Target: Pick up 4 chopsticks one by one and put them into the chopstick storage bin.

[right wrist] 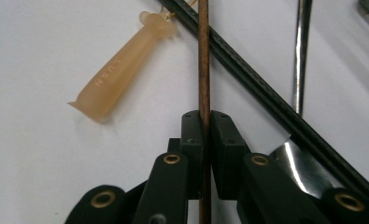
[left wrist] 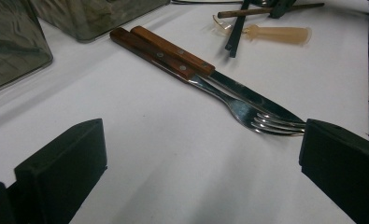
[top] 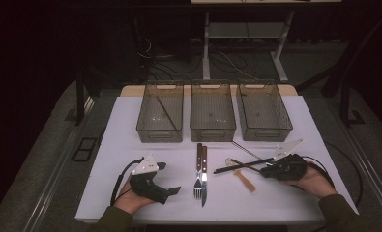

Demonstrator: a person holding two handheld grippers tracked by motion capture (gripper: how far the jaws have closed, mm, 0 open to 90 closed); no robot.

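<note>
My right gripper [top: 266, 169] lies low over the white table [top: 130, 159] at the right, jaws shut on a thin brown wooden chopstick [right wrist: 203, 70] that runs straight out between its pads [right wrist: 224, 140]. A black chopstick [right wrist: 247, 79] crosses under the chopstick [top: 246, 164] at a slant. My left gripper [top: 169, 179] rests at the front left, wide open with nothing between its fingers [left wrist: 60, 172]. A wooden-handled fork [left wrist: 247, 109] and knife [left wrist: 257, 95] lie side by side just ahead of it, the fork [top: 198, 169] at mid table.
Three clear bins [top: 159, 135] [top: 213, 134] [top: 271, 131] stand in a row at the back; the left one holds a thin stick. A beige plastic spoon [top: 244, 180] and a thin metal rod [top: 246, 149] lie near my right gripper. The black chopstick [top: 227, 169] points left.
</note>
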